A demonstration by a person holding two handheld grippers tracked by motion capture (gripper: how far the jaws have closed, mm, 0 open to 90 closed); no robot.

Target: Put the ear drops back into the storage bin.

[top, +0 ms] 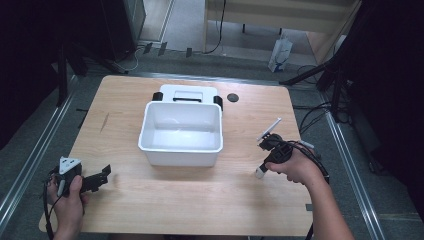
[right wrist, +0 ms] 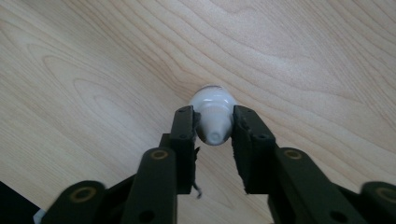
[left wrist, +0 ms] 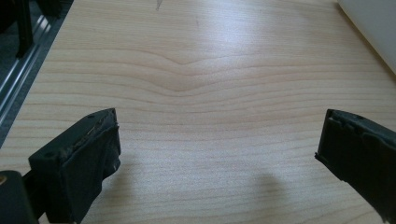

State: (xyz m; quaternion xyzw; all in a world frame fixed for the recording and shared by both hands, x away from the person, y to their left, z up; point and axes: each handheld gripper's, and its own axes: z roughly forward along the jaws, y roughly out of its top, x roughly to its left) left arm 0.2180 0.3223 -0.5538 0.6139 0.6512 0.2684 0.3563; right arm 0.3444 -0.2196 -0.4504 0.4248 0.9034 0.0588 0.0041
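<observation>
A small white rounded object (right wrist: 212, 112), bulb-like with a narrow end, sits between the jaws of my right gripper (right wrist: 212, 125), which is shut on it just above the wooden table. In the high view my right gripper (top: 261, 169) is at the table's right side, tilted down toward the front, with the white object (top: 259, 174) at its tip. My left gripper (top: 103, 176) rests low at the front left corner, and in its own view the left gripper (left wrist: 217, 135) stands wide open over bare wood with nothing between its fingers.
A white open bin (top: 150, 142) stands mid-table with nothing visible inside, and a white lid with black latches (top: 187, 92) lies behind it. A small black disc (top: 232, 97) lies at the back right. The bin's wall (left wrist: 373, 28) edges the left gripper view.
</observation>
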